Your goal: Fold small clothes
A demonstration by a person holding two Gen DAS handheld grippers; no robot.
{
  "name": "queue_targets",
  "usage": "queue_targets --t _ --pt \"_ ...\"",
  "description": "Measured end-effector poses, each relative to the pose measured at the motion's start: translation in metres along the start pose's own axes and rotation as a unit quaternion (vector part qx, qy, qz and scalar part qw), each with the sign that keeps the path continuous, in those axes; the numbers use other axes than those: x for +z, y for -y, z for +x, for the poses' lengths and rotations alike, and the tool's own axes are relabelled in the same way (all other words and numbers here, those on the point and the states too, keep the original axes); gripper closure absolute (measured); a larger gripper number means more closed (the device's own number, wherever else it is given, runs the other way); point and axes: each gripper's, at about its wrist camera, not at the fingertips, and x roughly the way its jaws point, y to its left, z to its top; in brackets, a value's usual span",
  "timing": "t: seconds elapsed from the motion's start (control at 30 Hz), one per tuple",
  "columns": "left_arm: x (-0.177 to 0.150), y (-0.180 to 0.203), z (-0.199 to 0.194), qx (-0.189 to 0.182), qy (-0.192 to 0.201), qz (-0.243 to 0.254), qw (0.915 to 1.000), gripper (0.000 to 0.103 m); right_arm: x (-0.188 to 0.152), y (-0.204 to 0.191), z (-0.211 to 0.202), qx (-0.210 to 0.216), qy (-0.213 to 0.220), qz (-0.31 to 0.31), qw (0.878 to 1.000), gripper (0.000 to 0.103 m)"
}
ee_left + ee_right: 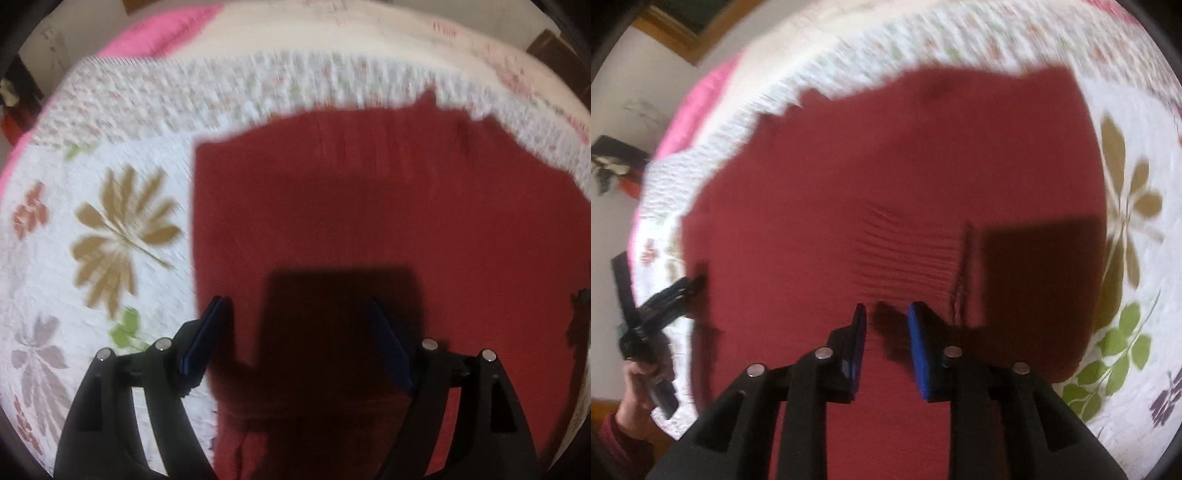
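A dark red garment (369, 206) lies spread flat on a white floral quilt (110, 229). My left gripper (297, 301) hovers over the garment's left edge. It is wide open, with its left blue pad (210, 328) at the hem and nothing between the fingers. In the right wrist view the same red garment (886, 166) fills the middle, with fine wrinkles near its centre. My right gripper (886, 308) hangs just above the cloth, its blue pads a narrow gap apart and holding nothing. The left gripper (696, 284) shows at that view's left edge, held by a hand (635, 384).
A pink cover (162, 33) lies beyond the quilt at the far left. The quilt's ribbed border (221, 81) runs behind the garment. Pale wall and dark objects (613, 162) stand past the bed's left side. Both views are motion-blurred.
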Motion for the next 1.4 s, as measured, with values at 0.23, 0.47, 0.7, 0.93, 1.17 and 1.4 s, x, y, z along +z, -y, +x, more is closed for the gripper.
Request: queue_targets --t 0.23,0.47,0.7,0.93,1.17,1.4 --pt "0.006 0.001 0.013 -0.008 -0.003 -0.006 0.9999 0.02 0.001 0.0 0.011 -0.007 -0.006 -0.006 1.0 0.079" --pt "-0.02 -0.019 -0.062 -0.073 0.017 -0.007 0.9972 0.012 -0.042 -0.009 -0.082 -0.017 0.075 -0.026 0.997 0.03" --pt "-0.127 -0.055 -0.095 -0.091 -0.051 -0.023 0.9943 0.012 -0.153 0.018 -0.109 -0.042 0.027 -0.015 0.999 0.03" --pt "-0.244 -0.082 -0.101 -0.087 -0.117 -0.03 0.9888 0.012 -0.257 0.042 -0.092 -0.037 -0.046 0.031 0.998 0.03" --pt "-0.302 -0.088 -0.088 -0.104 -0.159 -0.054 0.9803 0.012 -0.306 0.051 -0.074 -0.029 -0.084 0.055 0.995 0.03" --pt "-0.329 -0.079 -0.08 -0.11 -0.17 -0.055 0.9777 0.013 -0.312 0.049 -0.064 -0.026 -0.081 0.049 0.995 0.028"
